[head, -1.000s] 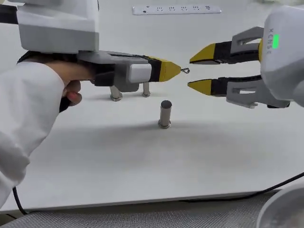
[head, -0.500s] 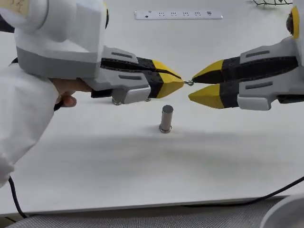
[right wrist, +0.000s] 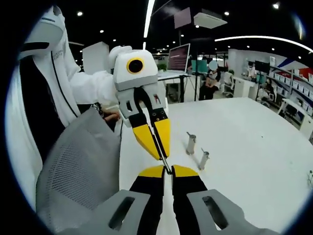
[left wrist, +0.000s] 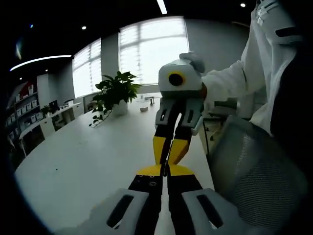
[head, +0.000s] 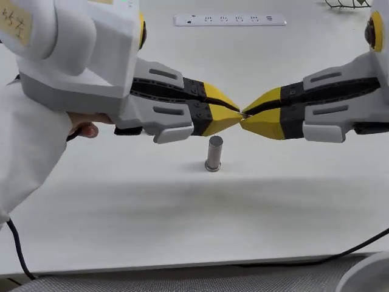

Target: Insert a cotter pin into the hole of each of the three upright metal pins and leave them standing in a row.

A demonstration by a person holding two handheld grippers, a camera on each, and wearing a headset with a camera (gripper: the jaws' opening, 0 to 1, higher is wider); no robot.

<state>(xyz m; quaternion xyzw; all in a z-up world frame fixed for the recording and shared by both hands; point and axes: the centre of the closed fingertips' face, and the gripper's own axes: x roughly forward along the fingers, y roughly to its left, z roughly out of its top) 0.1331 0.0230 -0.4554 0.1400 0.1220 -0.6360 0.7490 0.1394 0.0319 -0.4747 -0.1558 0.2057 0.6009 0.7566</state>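
Head view, hand-held grippers (head: 236, 115) (head: 248, 118) tip-to-tip, clamping cotter pin (right wrist: 165, 161)

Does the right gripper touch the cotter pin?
Touching. The right gripper view shows the cotter pin running from the left gripper into the shut right gripper.

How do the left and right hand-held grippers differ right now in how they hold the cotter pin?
The left hand-held gripper comes in from the head view's left, the right hand-held gripper from its right. The cotter pin runs out from between the left one's jaws; the right one nips only its end. Both are shut on it, tip to tip, in the air near an upright metal pin.
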